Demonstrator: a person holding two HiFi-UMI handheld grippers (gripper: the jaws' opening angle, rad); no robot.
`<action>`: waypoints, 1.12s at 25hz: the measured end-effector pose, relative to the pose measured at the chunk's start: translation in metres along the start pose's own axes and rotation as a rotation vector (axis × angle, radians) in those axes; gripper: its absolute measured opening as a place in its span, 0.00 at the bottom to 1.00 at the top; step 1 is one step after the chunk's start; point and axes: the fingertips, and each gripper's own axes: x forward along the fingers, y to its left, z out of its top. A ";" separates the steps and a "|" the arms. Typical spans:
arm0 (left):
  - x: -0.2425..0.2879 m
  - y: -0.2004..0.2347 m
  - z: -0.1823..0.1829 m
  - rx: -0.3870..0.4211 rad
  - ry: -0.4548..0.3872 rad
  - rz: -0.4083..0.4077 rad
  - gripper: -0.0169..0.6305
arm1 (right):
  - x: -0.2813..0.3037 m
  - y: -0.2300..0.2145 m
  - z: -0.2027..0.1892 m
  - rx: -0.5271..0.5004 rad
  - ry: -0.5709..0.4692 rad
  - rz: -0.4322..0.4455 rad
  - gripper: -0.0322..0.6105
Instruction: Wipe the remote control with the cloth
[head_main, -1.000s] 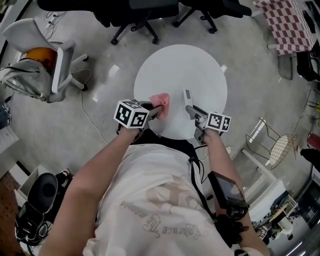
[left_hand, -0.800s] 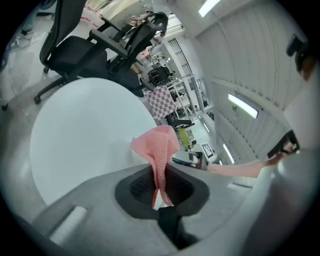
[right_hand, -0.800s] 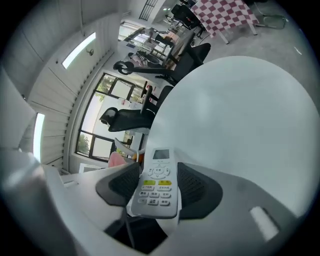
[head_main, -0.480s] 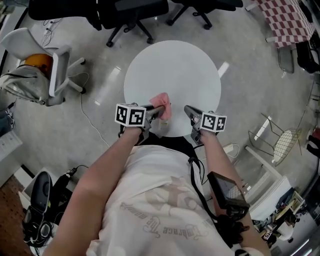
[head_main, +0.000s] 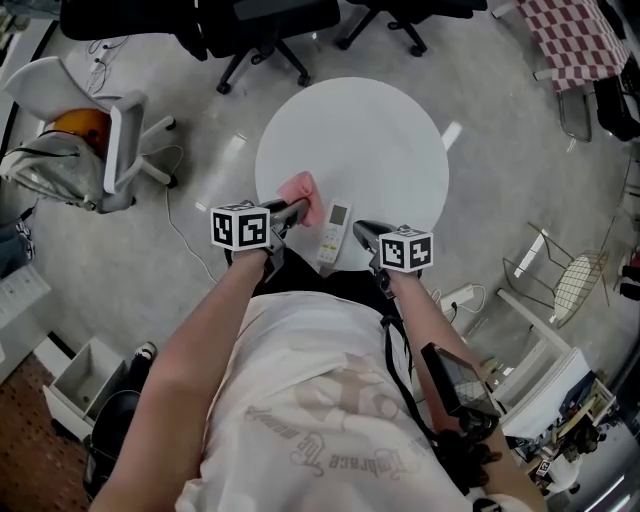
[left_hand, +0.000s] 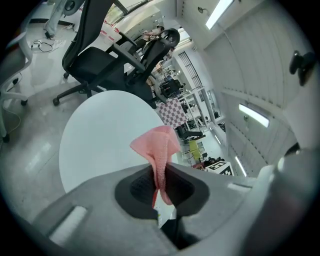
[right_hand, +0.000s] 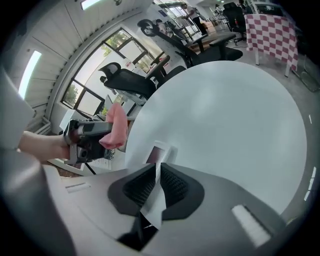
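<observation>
My left gripper (head_main: 291, 209) clamped on cloth (head_main: 300, 189). Right gripper (head_main: 362, 230) jaws easing open slightly, remote control (head_main: 333, 231) still pinched between them. Cloth beside remote, no contact yet. Reckon actual wiping all ahead.

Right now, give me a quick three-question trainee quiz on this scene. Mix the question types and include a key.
1. Multiple choice: the left gripper is shut on A) a crumpled pink cloth, B) a yellow sponge, C) nothing.
2. True or false: the slim white remote control lies on the round white table, clear of both grippers.
3. Short answer: in the head view, is the cloth left or right of the remote?

Key
1. A.
2. False: it sits between the jaws of the right gripper, which are opening.
3. Left.
</observation>
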 end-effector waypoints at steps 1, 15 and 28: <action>-0.002 -0.002 0.000 0.005 0.005 0.000 0.06 | -0.001 0.004 -0.003 0.002 0.008 -0.009 0.12; -0.023 0.022 0.010 0.051 0.080 -0.041 0.06 | 0.026 0.031 -0.038 0.064 0.109 -0.288 0.58; -0.027 0.036 0.020 0.062 0.128 -0.047 0.06 | 0.046 0.021 -0.047 0.004 0.234 -0.496 0.60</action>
